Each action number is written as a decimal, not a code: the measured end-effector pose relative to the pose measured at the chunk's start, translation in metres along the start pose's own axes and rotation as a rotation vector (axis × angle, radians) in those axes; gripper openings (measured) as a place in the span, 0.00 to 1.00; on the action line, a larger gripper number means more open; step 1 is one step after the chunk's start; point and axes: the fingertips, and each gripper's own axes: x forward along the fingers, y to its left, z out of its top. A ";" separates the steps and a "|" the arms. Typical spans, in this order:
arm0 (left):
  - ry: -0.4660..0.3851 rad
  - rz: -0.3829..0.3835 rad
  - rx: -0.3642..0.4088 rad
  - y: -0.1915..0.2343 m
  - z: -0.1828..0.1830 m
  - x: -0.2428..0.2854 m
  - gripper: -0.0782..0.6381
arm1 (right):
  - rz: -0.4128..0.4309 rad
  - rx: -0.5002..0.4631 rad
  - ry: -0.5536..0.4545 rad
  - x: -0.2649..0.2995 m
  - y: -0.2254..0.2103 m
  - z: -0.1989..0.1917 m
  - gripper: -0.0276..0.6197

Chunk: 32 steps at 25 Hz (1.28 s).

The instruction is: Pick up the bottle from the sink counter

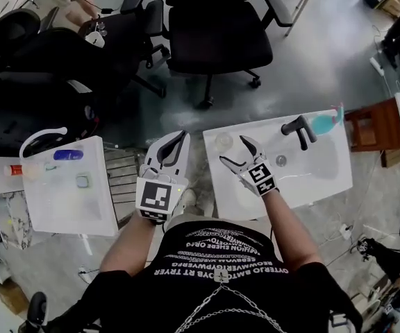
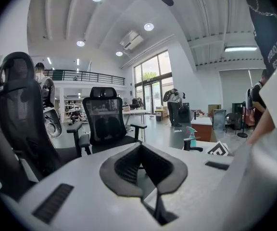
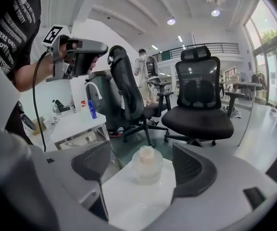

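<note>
- the bottle (image 3: 147, 165), small, rounded and translucent, stands close to a corner of the sink counter (image 1: 222, 194). a nudge from one jaw would likely tip it or push it off the edge.
- its sides look smooth, so closing early, up on the narrow cap, may let it slip out.
- in the right gripper view it sits at 12 o'clock, just ahead of the jaw tips and slightly left of centre, touching neither pad.
- the right gripper (image 1: 232, 149) is spread wide and holds nothing; in the head view the bottle lies at its 11 o'clock.
- the left gripper (image 2: 141, 147) is off the counter at 9 o'clock, jaws closed together on nothing.
- the faucet (image 1: 298, 128) and a teal spray bottle (image 1: 323, 122) stand well apart at 2 o'clock.
</note>
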 end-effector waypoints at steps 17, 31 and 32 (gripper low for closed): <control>0.086 0.112 -0.032 0.024 -0.041 0.020 0.12 | 0.131 -0.084 0.110 0.087 -0.014 -0.059 0.63; 0.088 0.099 -0.005 0.029 -0.040 0.012 0.12 | 0.009 -0.152 0.113 0.105 -0.020 -0.077 0.56; 0.083 0.093 0.001 0.029 -0.038 0.011 0.12 | 0.000 -0.148 0.119 0.102 -0.021 -0.076 0.56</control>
